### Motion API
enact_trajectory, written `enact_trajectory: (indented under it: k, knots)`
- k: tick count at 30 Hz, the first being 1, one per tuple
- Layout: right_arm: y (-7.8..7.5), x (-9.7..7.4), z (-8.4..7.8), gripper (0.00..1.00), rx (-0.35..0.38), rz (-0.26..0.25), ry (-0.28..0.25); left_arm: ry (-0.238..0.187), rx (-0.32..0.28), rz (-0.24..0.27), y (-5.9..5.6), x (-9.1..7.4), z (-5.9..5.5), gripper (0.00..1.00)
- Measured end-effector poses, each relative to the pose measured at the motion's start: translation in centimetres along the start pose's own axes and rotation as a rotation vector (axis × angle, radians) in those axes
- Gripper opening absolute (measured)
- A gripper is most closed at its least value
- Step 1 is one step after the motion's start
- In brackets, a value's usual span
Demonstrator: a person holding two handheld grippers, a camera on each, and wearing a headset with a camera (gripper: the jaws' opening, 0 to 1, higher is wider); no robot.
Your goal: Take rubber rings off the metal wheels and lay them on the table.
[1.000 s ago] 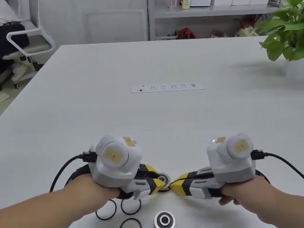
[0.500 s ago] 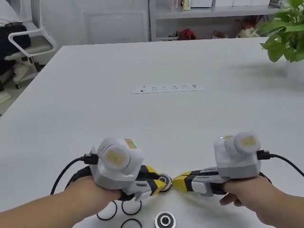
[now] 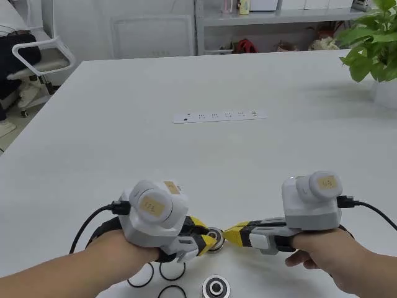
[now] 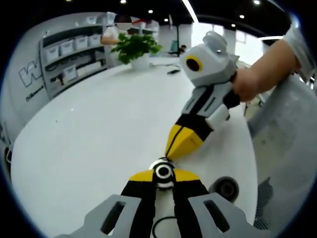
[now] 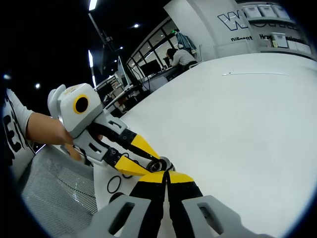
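Head view: left gripper (image 3: 200, 241) is clamped on a metal wheel (image 3: 214, 237), low over the tabletop (image 3: 186, 161). Left hand (image 3: 118, 248) is wrapped round the grip, forearm coming in from the lower left. Right gripper (image 3: 231, 234) lies level and points inward, its tips at that wheel's rim. Its jaws are squeezed narrow; can't tell whether they pinch anything. Right hand (image 3: 322, 251) holds it from below. Second wheel (image 3: 215, 287) lies flat just nearer the person than the held wheel. Three loose rubber rings (image 3: 155, 273) lie left of the held wheel, under the left hand.

Bare table (image 3: 111, 143) surrounds the power strip (image 3: 218, 115); nearer me than it, rubber rings (image 3: 159, 270) and a metal wheel (image 3: 215, 287) litter my path.
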State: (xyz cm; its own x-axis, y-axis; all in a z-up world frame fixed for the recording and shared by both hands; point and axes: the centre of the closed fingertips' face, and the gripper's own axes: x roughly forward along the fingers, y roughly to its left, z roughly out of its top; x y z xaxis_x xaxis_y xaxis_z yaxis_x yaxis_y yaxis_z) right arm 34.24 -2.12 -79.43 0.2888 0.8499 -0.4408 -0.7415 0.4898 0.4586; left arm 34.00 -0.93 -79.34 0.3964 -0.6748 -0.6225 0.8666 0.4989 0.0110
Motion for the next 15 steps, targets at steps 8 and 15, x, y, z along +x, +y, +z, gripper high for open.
enact_trajectory:
  k: [8,15]
  knots:
    - [0.19,0.06,0.15,0.00,0.013,0.013,0.000,0.007,0.004,0.000,0.02,0.04,0.00,0.12]
    - [0.41,0.16,0.23,0.00,0.010,0.022,0.002,0.005,0.002,0.000,0.01,0.03,0.04,0.12]
